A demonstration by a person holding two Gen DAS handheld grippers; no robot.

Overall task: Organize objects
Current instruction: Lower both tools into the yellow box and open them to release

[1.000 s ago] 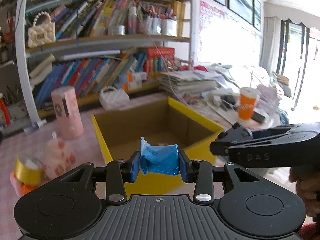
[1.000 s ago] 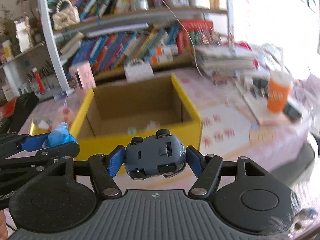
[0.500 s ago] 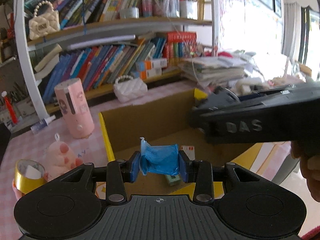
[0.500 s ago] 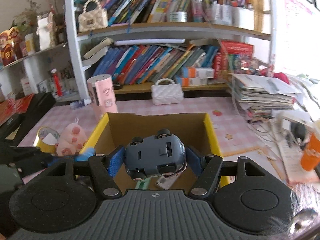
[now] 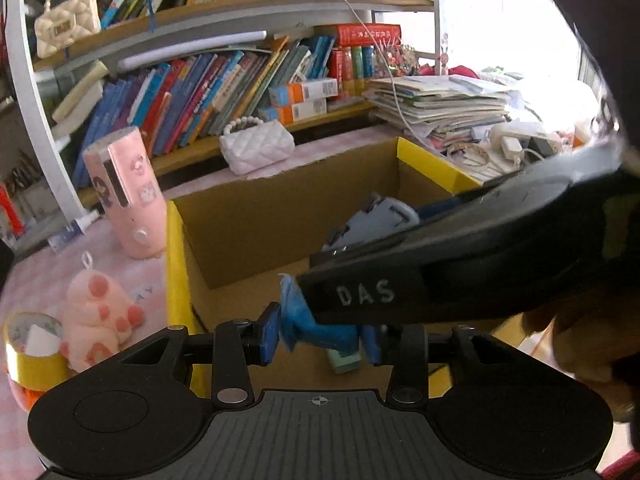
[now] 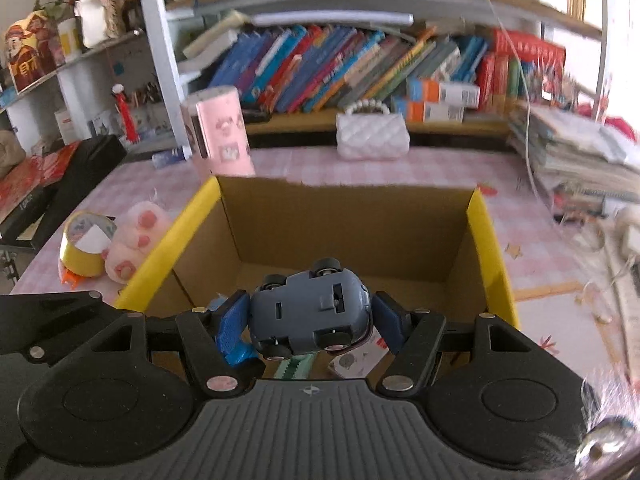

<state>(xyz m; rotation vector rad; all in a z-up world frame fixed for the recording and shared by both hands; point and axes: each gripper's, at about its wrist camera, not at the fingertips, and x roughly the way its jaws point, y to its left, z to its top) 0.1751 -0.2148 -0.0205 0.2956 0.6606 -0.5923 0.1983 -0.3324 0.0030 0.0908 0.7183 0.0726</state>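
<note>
An open cardboard box with yellow rims (image 5: 176,280) (image 6: 486,248) stands on the pink checked table. My left gripper (image 5: 320,336) is shut on a blue crumpled packet (image 5: 316,328) over the box's near left part. My right gripper (image 6: 308,320) is shut on a grey-blue toy car (image 6: 308,312), held upside down over the box's inside. The right gripper's black body crosses the left wrist view (image 5: 460,256), and the toy car (image 5: 372,220) shows past it. A green item (image 6: 296,368) and a card (image 6: 356,360) lie on the box floor.
Left of the box are a pink plush (image 6: 136,236), a yellow tape roll (image 6: 82,248) and a pink cylinder (image 6: 218,132). A white quilted purse (image 6: 372,140) sits behind the box. A bookshelf (image 6: 360,68) fills the back. Stacked papers (image 6: 580,152) and cables lie right.
Both grippers have moved forward over the box. The right gripper has crossed in front of the left wrist camera, and the toy car now hangs above the box floor.
</note>
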